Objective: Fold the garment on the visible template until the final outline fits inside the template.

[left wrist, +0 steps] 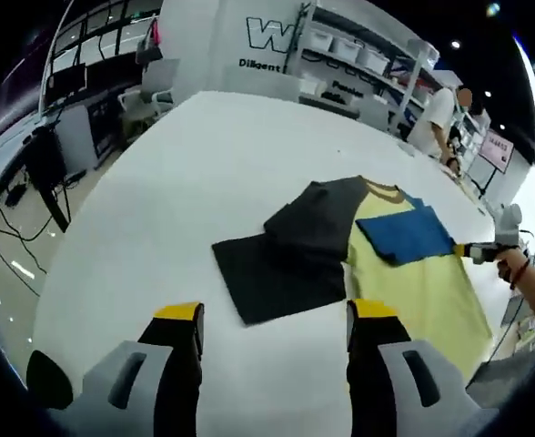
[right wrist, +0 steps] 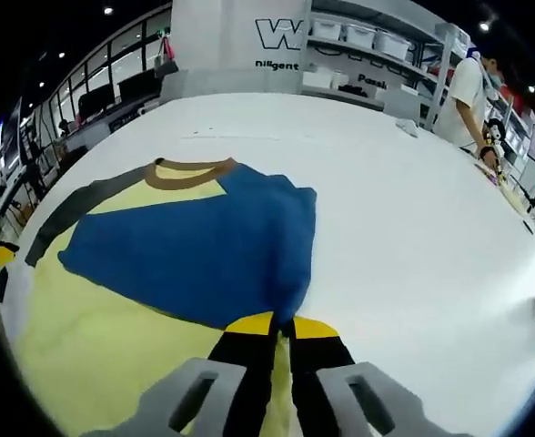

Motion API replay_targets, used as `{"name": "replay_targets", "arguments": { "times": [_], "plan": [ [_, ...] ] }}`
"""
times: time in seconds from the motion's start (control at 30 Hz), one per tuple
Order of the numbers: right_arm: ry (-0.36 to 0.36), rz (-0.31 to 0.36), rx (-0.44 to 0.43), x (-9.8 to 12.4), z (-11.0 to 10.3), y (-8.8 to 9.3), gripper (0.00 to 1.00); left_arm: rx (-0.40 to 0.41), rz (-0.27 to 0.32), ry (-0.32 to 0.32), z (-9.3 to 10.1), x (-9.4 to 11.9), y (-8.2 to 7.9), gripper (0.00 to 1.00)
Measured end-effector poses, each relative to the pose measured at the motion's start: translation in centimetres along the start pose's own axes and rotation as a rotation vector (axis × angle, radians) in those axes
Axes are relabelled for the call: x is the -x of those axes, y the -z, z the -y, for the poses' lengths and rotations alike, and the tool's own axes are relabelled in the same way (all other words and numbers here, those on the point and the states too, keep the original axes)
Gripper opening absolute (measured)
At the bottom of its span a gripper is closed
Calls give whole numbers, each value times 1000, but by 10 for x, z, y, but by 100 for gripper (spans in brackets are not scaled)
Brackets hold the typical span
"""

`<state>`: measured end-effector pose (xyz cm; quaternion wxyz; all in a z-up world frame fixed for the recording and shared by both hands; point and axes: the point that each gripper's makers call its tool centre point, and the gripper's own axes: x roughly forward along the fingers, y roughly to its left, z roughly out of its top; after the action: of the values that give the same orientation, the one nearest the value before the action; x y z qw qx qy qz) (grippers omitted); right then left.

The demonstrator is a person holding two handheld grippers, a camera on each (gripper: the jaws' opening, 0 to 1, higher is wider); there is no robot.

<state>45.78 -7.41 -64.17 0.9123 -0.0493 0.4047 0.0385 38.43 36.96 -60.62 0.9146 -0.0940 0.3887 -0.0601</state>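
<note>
White table (left wrist: 204,164) spreads wide in both views, with bare surface all round the garment: a broad stretch toward 12 o'clock and 9 o'clock in the left gripper view, and an open sweep from 1 to 4 o'clock in the right gripper view. Shelving (right wrist: 377,45) and a wall sign stand beyond the far edge, and a person (left wrist: 436,118) in a white top leans at the table's far corner.

Left gripper (left wrist: 275,319) hovers above bare table with its yellow-tipped jaws spread wide and nothing between them. The garment (left wrist: 413,273) lies ahead of it from 12 to 2 o'clock, a yellow shirt with a blue sleeve (left wrist: 408,232) folded across its chest and a dark sleeve to the left. A dark rectangular template (left wrist: 277,278) sits just beyond the jaws, partly covered by that dark sleeve.

Right gripper (right wrist: 284,326) has its jaws pressed together on the corner of the blue sleeve, with the yellow body spreading from 8 to 10 o'clock. In the left gripper view it shows at 3 o'clock, a hand (left wrist: 513,269) behind it.

The shirt's hem is cut off at the right gripper view's lower edge.
</note>
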Motion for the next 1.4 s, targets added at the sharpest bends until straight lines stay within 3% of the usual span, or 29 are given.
{"name": "replay_targets", "arguments": {
  "times": [0.1, 0.33, 0.6, 0.73, 0.9, 1.07, 1.4],
  "plan": [
    [-1, 4, 4, 0, 0, 0, 0, 17, -20, -23, -5, -6, 6, 60],
    [-1, 17, -9, 0, 0, 0, 0, 95, -35, -37, -6, -14, 12, 49],
    [-2, 37, -16, 0, 0, 0, 0, 119, -33, -36, -2, -19, 7, 38],
    [-8, 51, -22, 1, 0, 0, 0, 45, -61, -81, -9, -22, 6, 30],
    [-8, 59, -24, 0, 0, 0, 0, 23, -67, -96, -6, -23, 5, 27],
    [-9, 71, -26, 0, 0, 0, 0, -10, -110, -146, -14, -22, 11, 8],
    [-7, 100, -35, 1, 0, -1, 0, -19, -102, -121, -12, -26, 11, 0]
  ]
}}
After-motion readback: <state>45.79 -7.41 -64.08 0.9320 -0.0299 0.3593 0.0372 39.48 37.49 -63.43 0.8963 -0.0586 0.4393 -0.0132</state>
